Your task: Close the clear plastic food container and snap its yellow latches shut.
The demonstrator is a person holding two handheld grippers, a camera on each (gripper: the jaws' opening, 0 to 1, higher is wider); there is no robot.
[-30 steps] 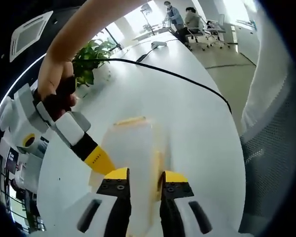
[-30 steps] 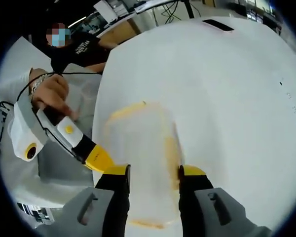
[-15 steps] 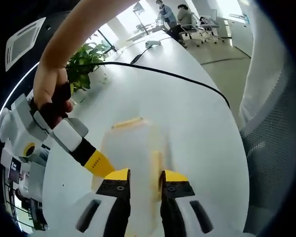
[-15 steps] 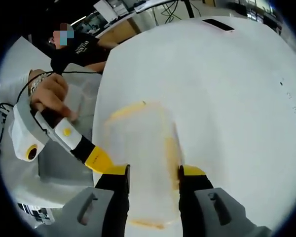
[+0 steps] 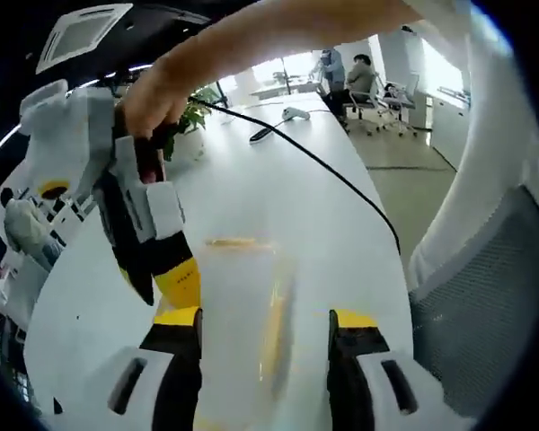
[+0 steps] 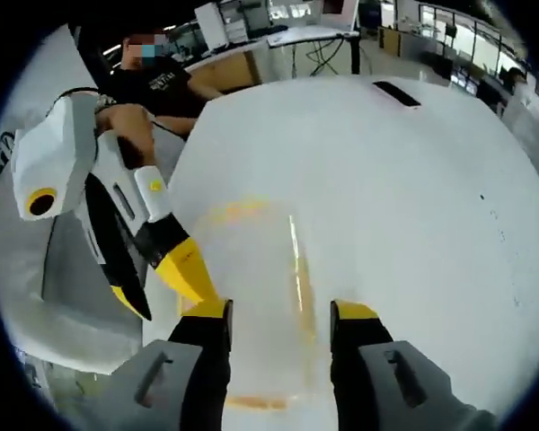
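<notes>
The clear plastic container (image 5: 238, 314) lies on the white table (image 5: 251, 197), blurred, with yellow latches at its far end and right side. My left gripper (image 5: 265, 316) is open, jaws spread wide to either side of the container. The right gripper (image 5: 162, 285), held by a hand, comes in from the left, its yellow fingertip at the container's left edge. In the right gripper view the container (image 6: 251, 296) lies under and between the jaws of my right gripper (image 6: 278, 310), which is open. The left gripper (image 6: 162, 287) stands steeply beside the container's left edge.
A black cable (image 5: 341, 175) runs across the table past a potted plant (image 5: 193, 112). A mesh chair back (image 5: 467, 296) is at the right. A person in a black shirt (image 6: 153, 81) sits behind the table. A flat black object (image 6: 397, 94) lies far off.
My left jaws have opened much wider. Both cameras shifted, and in each view the other gripper now stands steeper and closer to the container's left edge.
</notes>
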